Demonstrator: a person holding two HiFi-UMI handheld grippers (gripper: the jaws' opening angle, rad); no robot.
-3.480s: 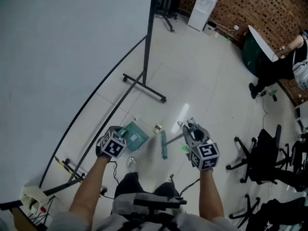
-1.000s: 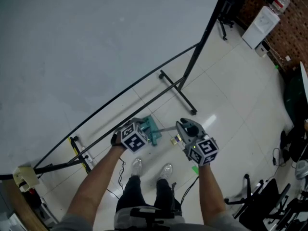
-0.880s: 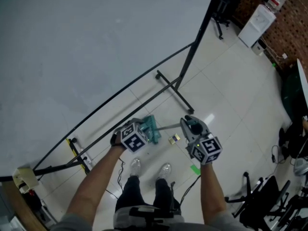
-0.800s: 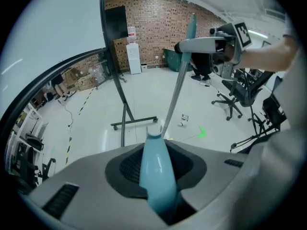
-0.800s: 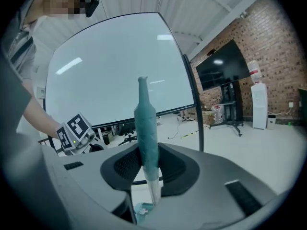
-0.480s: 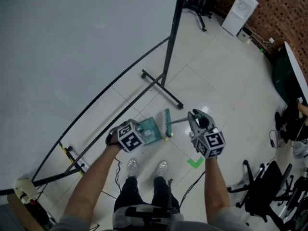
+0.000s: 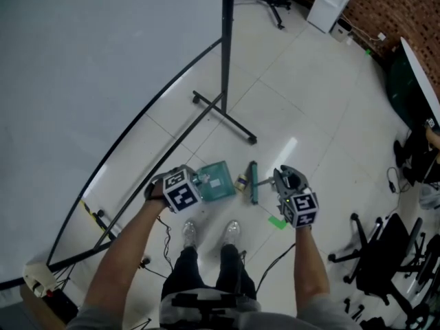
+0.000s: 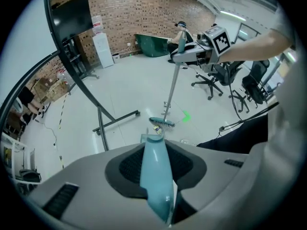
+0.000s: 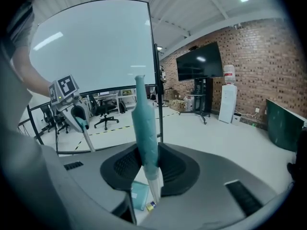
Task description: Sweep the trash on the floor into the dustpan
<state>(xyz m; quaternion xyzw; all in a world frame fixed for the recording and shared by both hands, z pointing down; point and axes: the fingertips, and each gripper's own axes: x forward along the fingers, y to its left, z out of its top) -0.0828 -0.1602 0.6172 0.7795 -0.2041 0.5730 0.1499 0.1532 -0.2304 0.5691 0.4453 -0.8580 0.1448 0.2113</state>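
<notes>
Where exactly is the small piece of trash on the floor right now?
In the head view, the trash lies near the picture's middle, between the teal dustpan at its left and the broom head at its right, close to both.

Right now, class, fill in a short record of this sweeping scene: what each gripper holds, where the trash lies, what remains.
left gripper: shut on the teal dustpan handle
right gripper: shut on the teal broom handle
broom head: low at the floor, right of the trash
trash: small yellowish piece between dustpan and broom head
remaining: trash not yet in the dustpan
</notes>
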